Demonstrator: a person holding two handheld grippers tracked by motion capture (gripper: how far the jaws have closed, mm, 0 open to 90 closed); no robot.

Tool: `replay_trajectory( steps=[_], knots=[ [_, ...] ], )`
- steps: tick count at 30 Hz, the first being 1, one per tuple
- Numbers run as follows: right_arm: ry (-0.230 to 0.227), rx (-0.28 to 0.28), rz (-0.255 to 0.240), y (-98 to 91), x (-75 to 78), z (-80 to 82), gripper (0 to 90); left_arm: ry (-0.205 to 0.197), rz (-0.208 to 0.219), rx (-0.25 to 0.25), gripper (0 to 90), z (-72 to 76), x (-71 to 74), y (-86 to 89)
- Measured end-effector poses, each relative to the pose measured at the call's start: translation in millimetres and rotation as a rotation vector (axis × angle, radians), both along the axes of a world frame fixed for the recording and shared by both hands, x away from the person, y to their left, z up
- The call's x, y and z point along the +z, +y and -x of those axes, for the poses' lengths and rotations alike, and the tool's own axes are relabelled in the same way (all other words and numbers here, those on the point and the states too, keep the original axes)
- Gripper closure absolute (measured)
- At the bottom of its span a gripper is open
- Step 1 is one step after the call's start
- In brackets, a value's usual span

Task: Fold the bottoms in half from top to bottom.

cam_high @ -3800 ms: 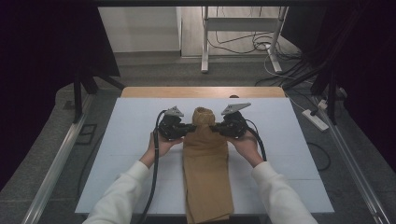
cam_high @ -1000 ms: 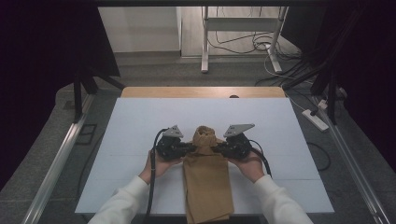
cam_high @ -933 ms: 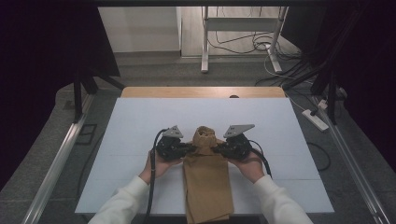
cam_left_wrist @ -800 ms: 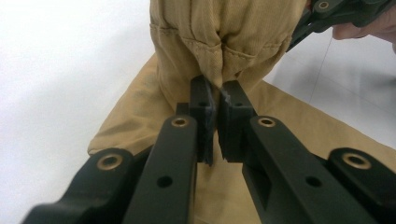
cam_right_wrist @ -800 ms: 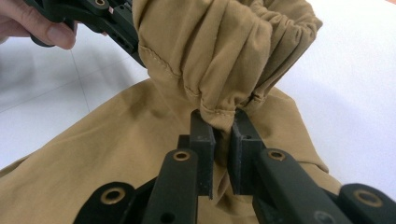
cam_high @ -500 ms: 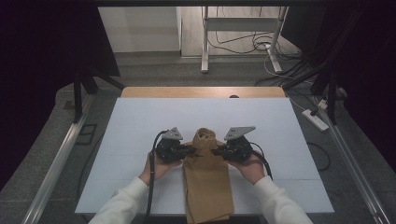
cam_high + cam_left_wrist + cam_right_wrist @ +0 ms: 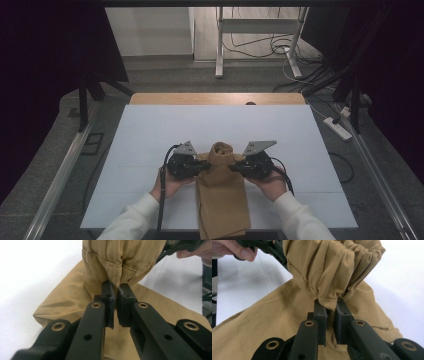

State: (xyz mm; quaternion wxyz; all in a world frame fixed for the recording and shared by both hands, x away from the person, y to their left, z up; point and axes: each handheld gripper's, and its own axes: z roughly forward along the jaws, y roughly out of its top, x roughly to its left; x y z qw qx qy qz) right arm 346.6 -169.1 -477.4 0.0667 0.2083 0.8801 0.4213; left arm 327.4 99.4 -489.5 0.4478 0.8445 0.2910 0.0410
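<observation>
A tan cloth garment [image 7: 222, 200] lies lengthwise on the white table [image 7: 150, 130], its near end hanging over the front edge. Its far end is folded up and bunched into a raised hump [image 7: 221, 151] between the two grippers. My left gripper [image 7: 204, 165] is shut on the hemmed edge of the tan cloth [image 7: 117, 270], pinching a fold between its pads. On the other side, my right gripper [image 7: 234, 167] is shut on the gathered elastic edge [image 7: 332, 272]. Each gripper view shows the opposite hand and gripper behind the hump.
A wooden strip [image 7: 217, 98] runs along the table's far edge. Metal rails [image 7: 65, 170] flank the table on both sides. A power strip [image 7: 339, 128] and cables lie on the floor to the right. A white stand [image 7: 260, 30] is beyond the table.
Both grippers have pulled the cloth's far end toward the person since the earliest frame, folding it back over itself. In the last second they have barely moved.
</observation>
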Motion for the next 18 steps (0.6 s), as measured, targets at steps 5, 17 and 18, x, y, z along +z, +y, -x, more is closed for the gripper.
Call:
replay_trajectory(
  steps=[5,17,18],
  knots=[
    [0.016,-0.001,-0.001,-0.1,-5.2,1.1,81.9,0.005,-0.008,0.002,83.9,1.0,-2.4,-0.5],
    [0.013,0.020,-0.010,-2.6,-2.7,14.5,81.9,0.010,0.012,-0.013,83.3,16.7,-1.8,2.1],
    [0.015,0.021,-0.011,-3.6,-2.1,15.9,81.8,0.008,0.011,-0.018,83.1,18.6,-1.4,2.1]
  ],
)
